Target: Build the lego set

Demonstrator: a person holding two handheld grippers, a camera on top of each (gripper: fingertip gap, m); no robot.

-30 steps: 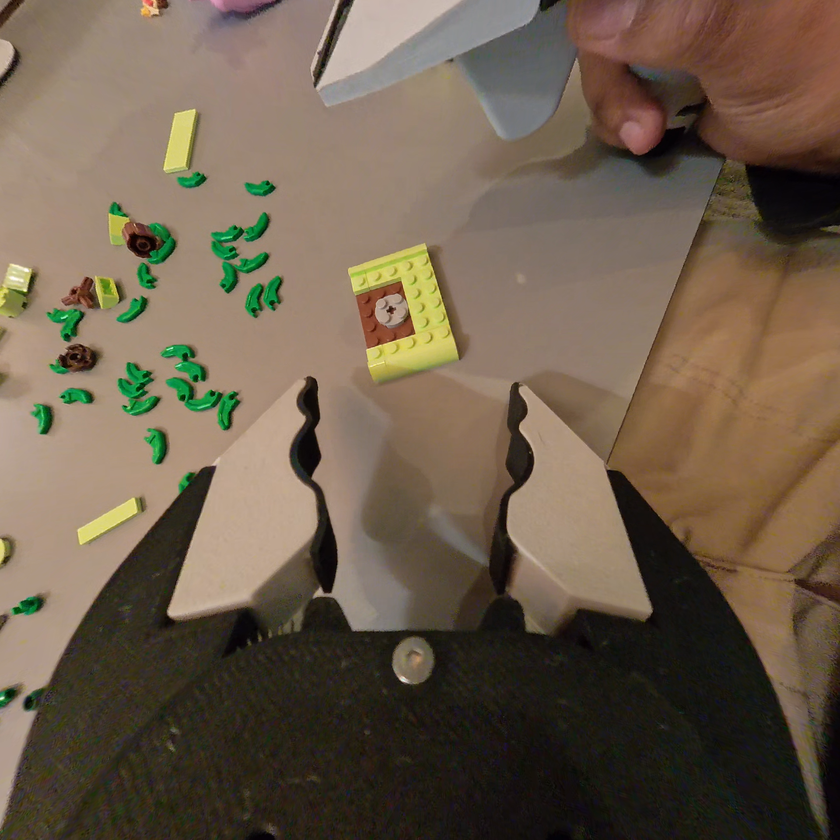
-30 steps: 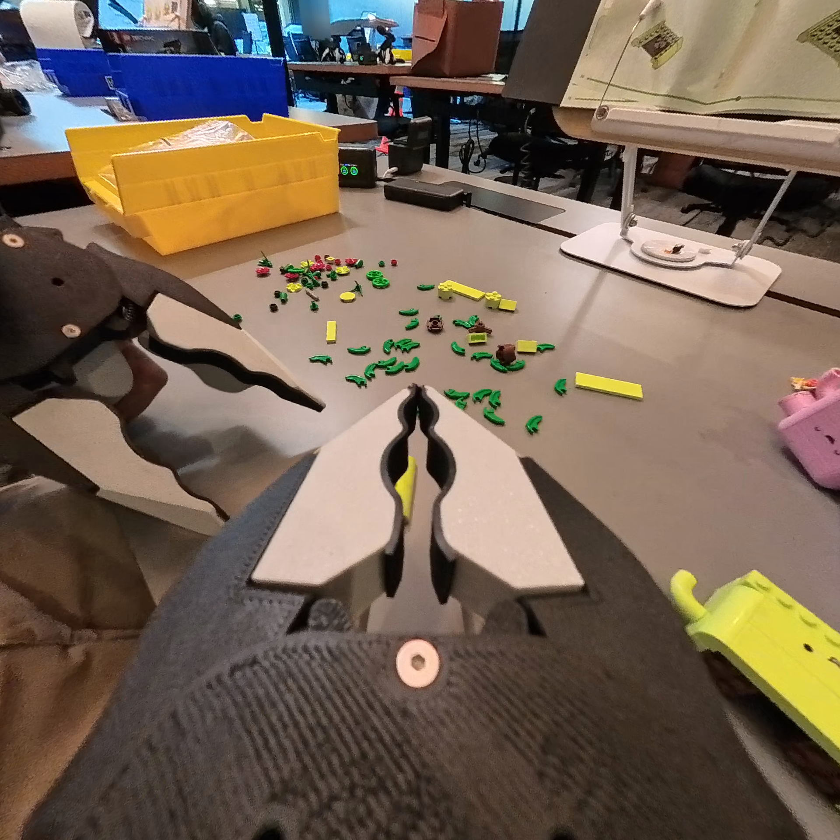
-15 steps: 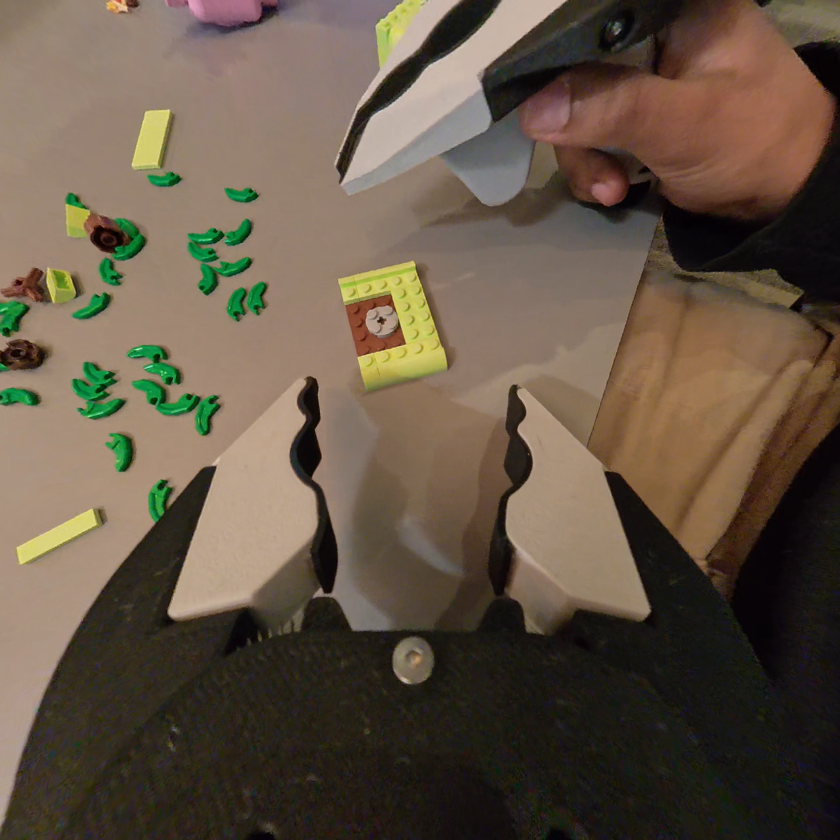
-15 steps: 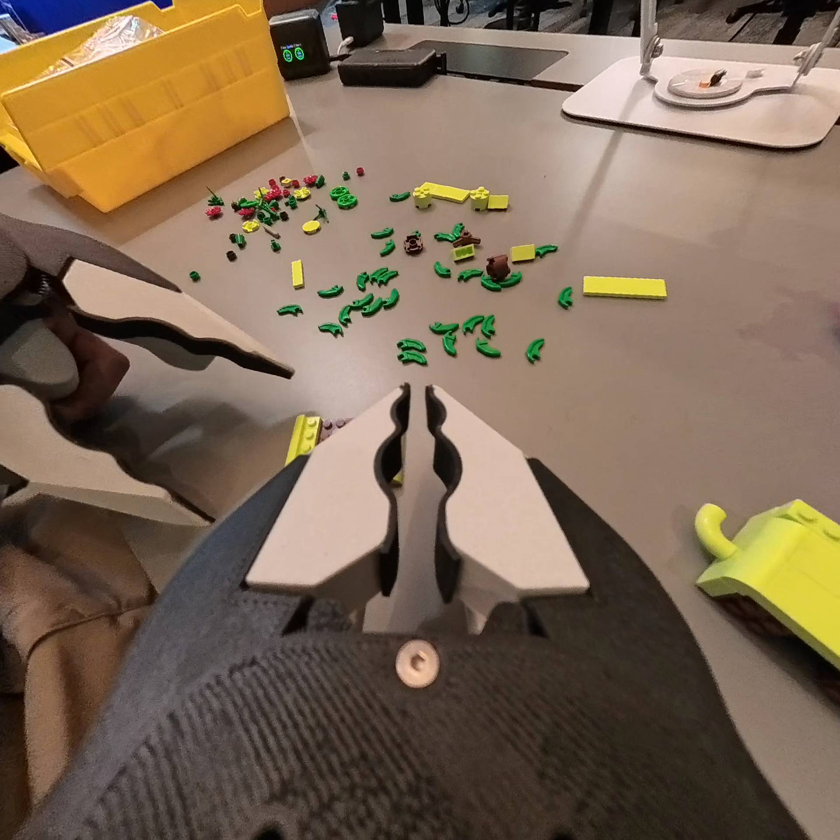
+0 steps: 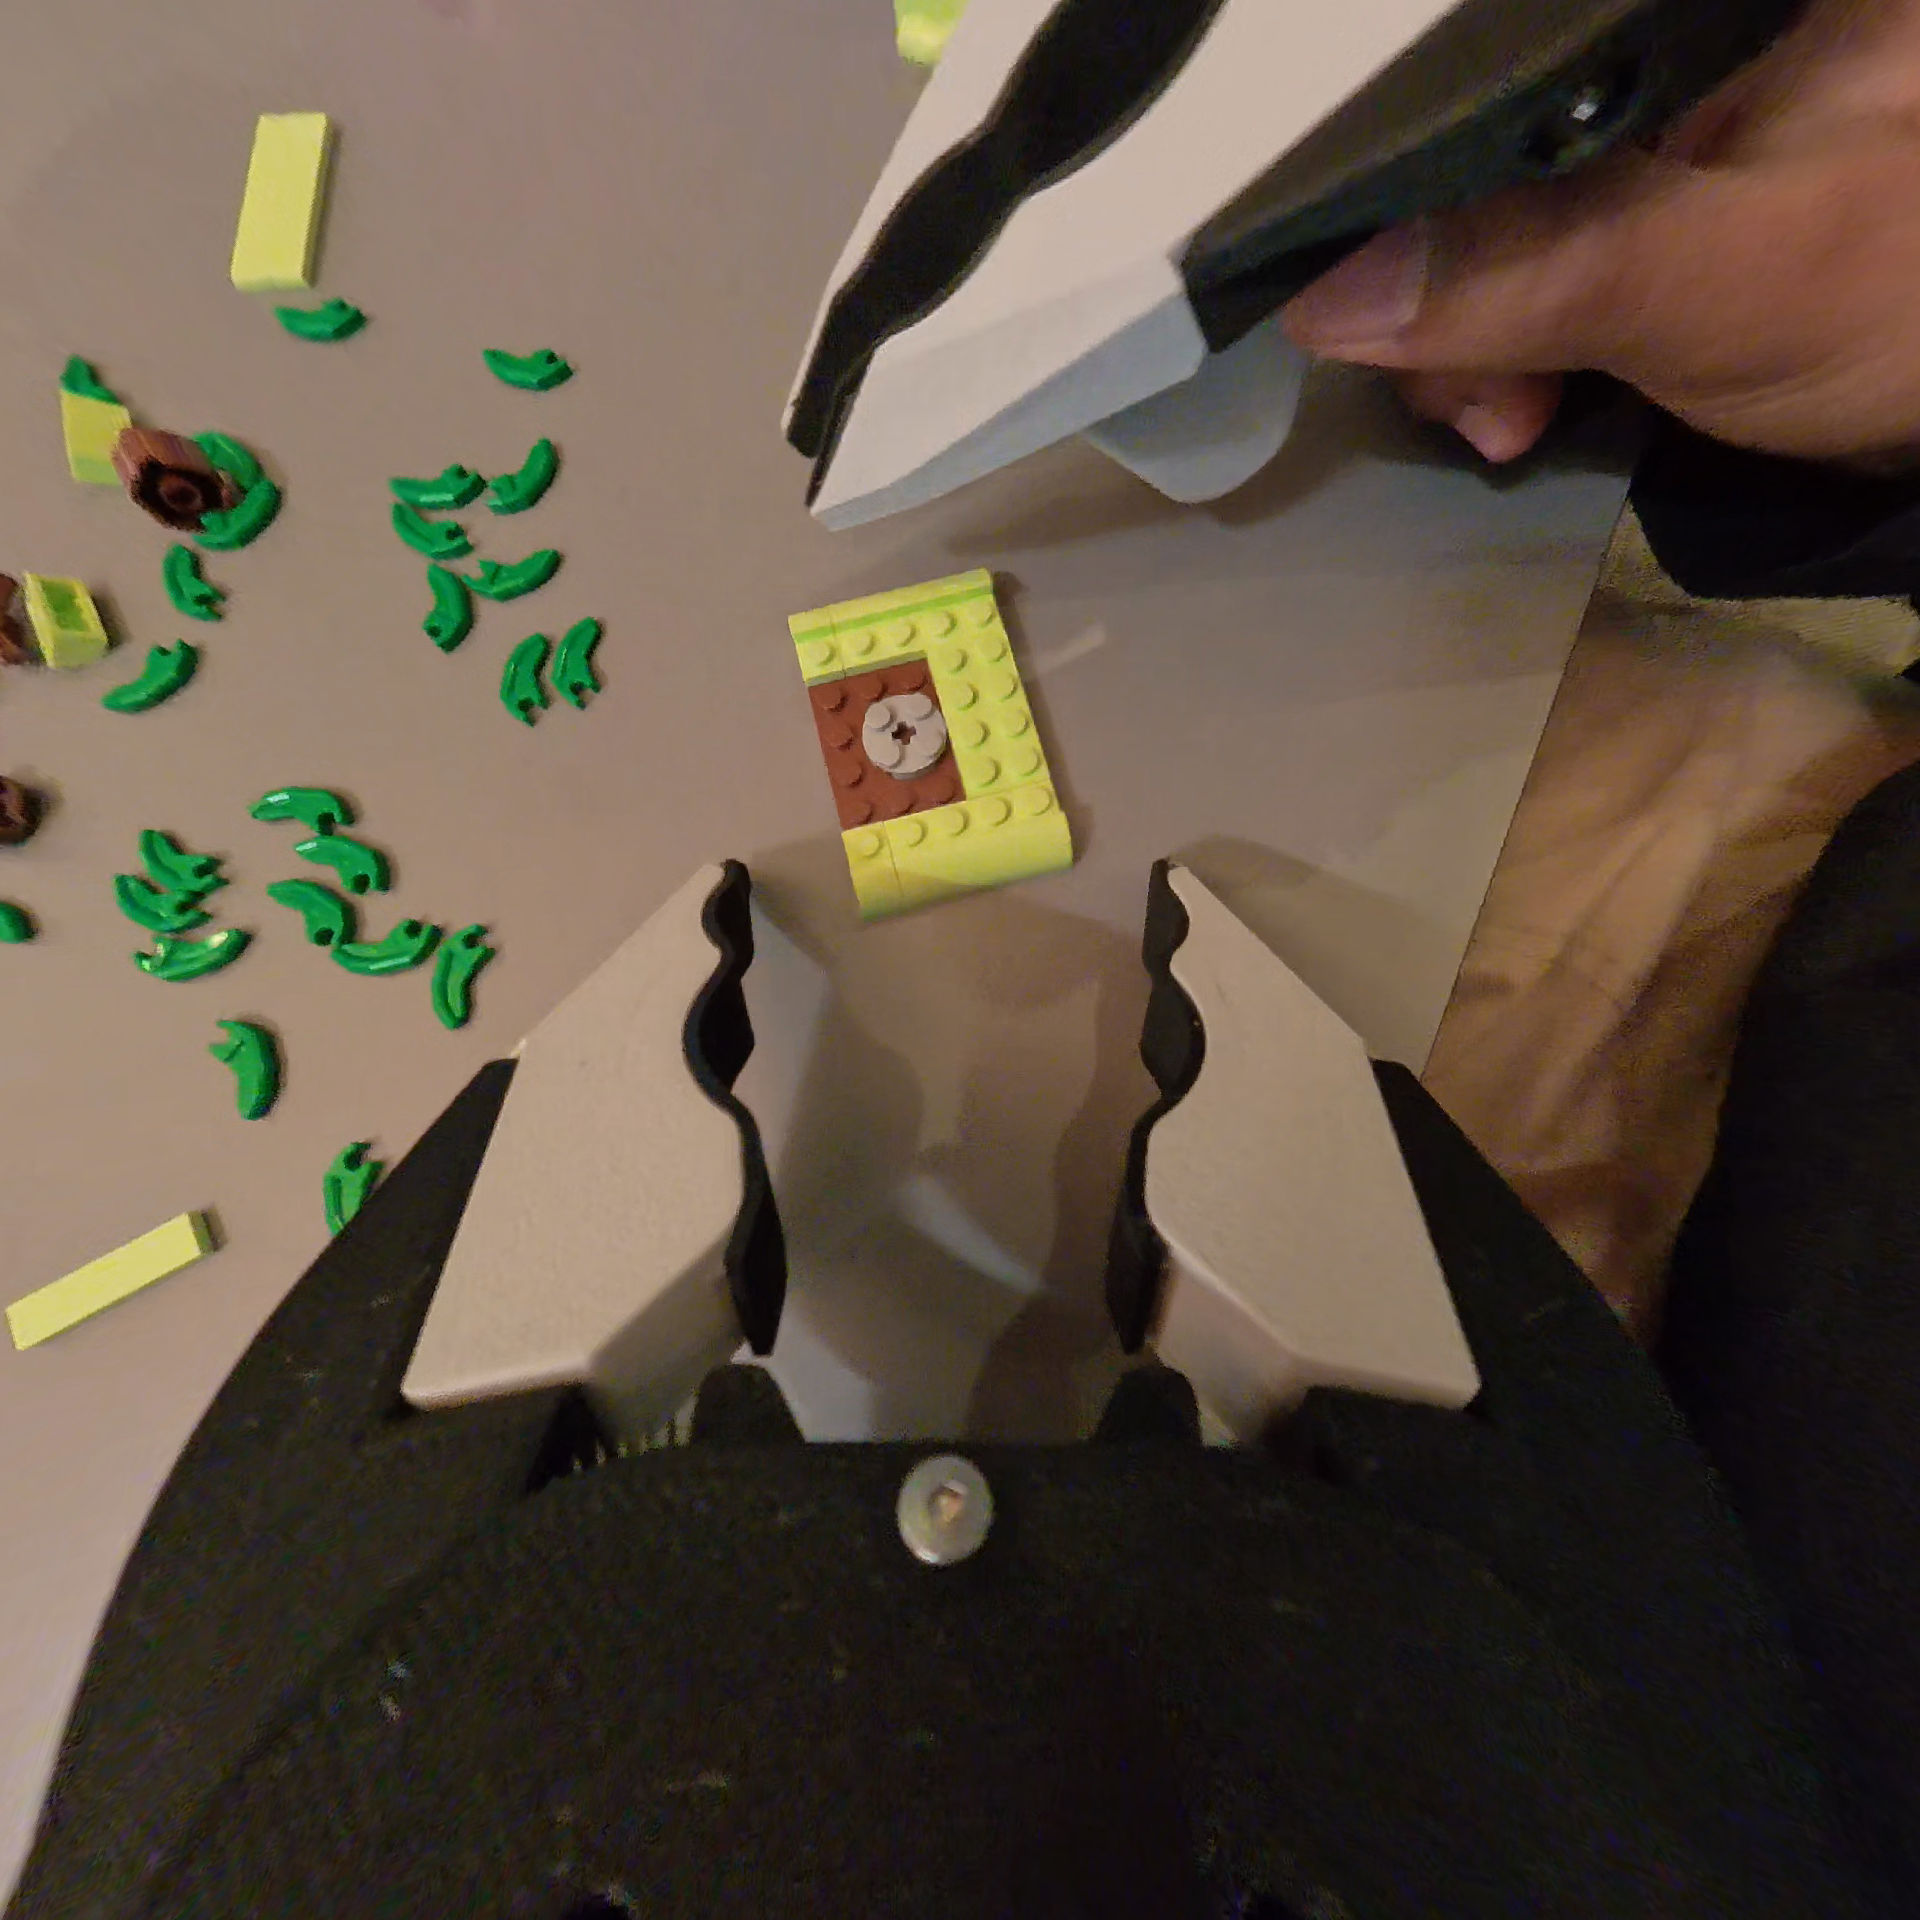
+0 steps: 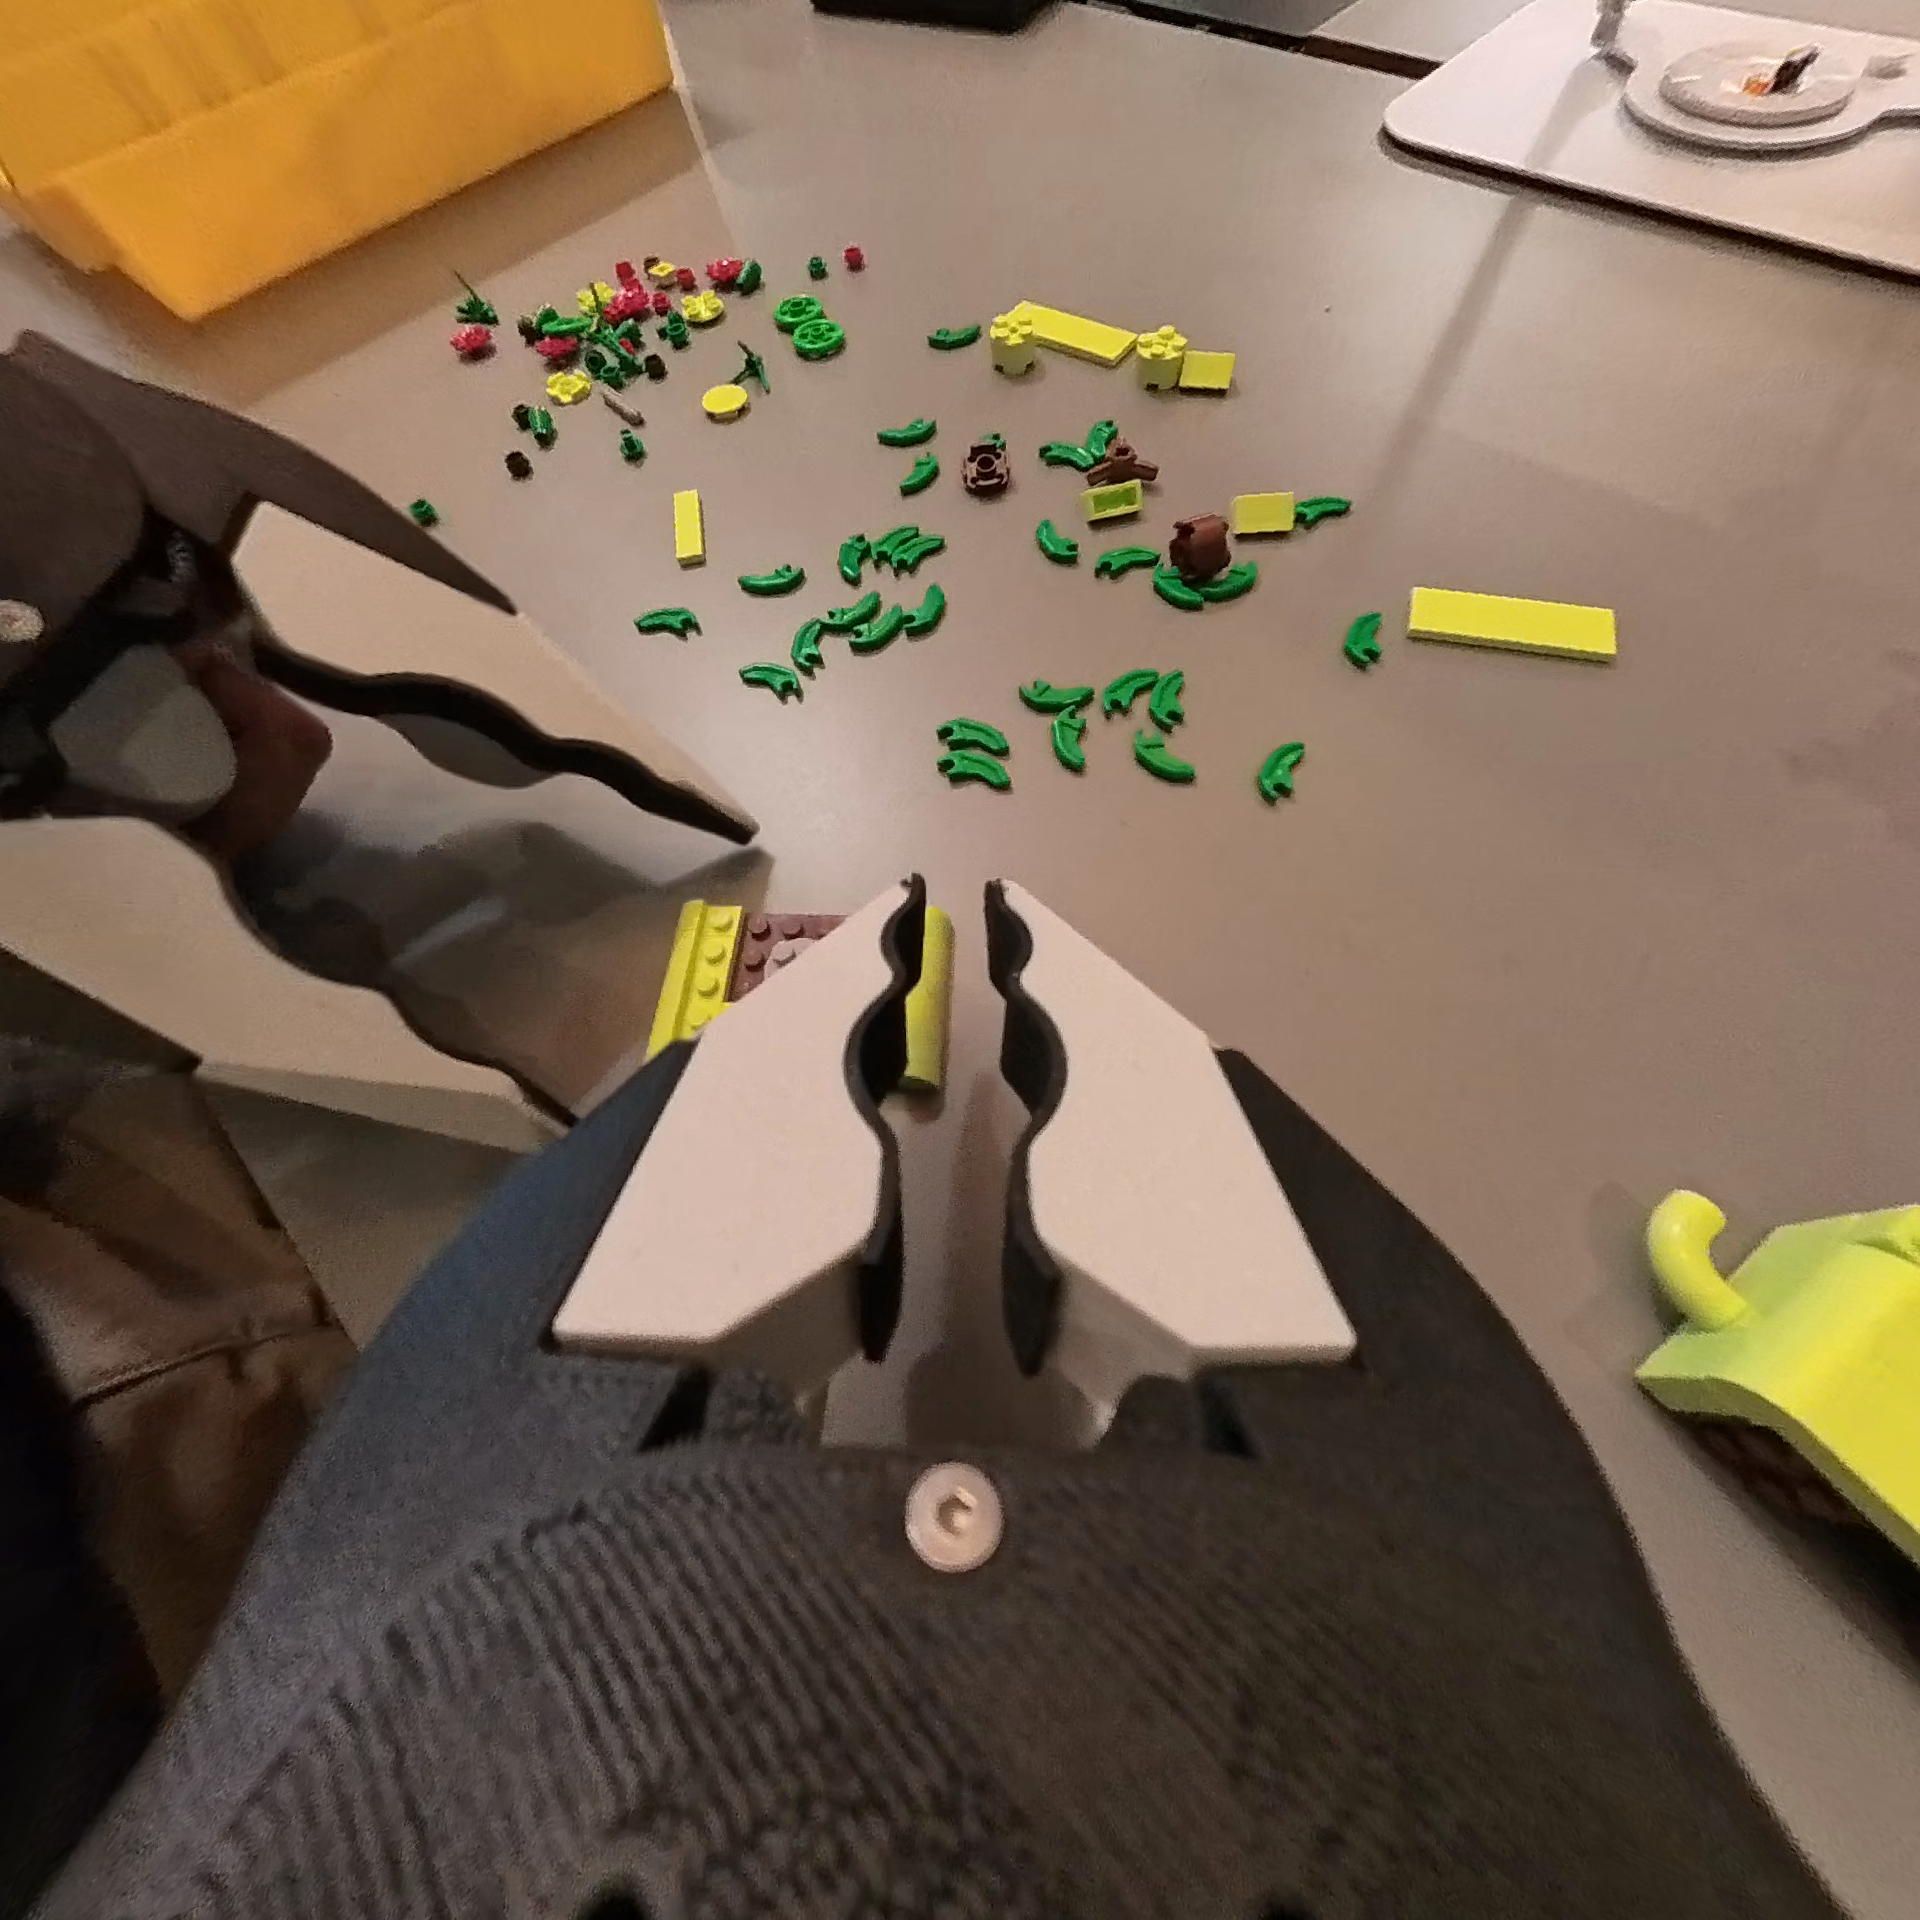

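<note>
Lego base (image 5: 928, 740) now lies just beyond the wide-open left fingers (image 5: 945, 883) as the right gripper (image 6: 954, 883), fingers slightly parted and empty, has closed in above it.

A yellow bin (image 6: 312, 135) is seen at the far left of the grey table (image 6: 1558, 935). A white stand base (image 6: 1662, 145) is set at the far right.
</note>
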